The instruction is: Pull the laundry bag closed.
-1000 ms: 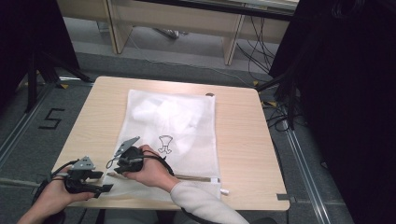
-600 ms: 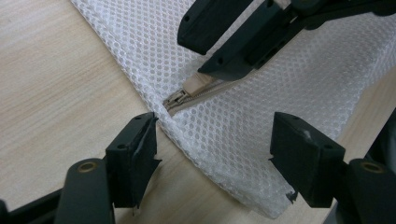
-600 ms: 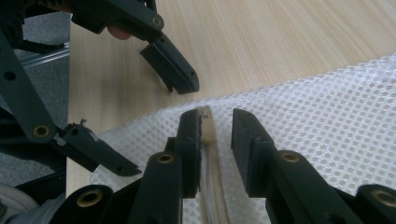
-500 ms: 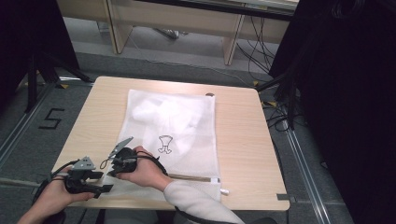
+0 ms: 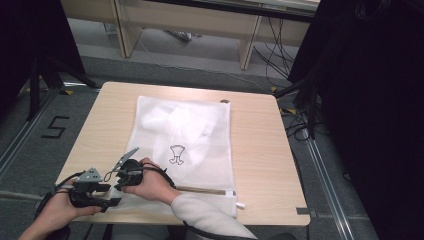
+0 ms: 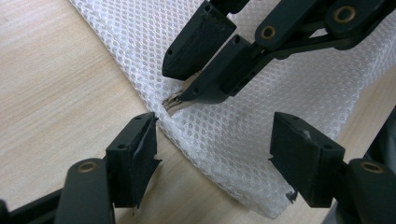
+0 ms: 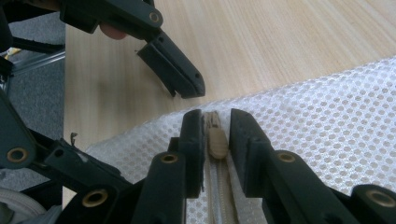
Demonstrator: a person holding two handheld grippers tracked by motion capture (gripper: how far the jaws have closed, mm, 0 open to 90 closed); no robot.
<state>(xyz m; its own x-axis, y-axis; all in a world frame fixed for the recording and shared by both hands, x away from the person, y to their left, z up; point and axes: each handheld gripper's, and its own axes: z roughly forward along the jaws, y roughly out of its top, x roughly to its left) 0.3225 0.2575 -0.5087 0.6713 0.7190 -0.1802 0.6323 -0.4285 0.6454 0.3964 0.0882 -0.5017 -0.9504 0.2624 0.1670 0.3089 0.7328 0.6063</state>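
right gripper (image 7: 215, 140) jaws have just been closing, narrow around zipper pull (image 7: 216, 141) of mesh bag (image 5: 185, 135); risk: the small pull slips out.

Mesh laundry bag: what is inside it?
Through the mesh bag a crumpled white item shows in its far half. The weave blurs it, so what kind of item it is cannot be told.

Lab or recording room: black curtains (image 5: 370, 100) right of frame, loose cables (image 5: 280, 60) on grey floor, taped "5" (image 5: 55, 127) left.
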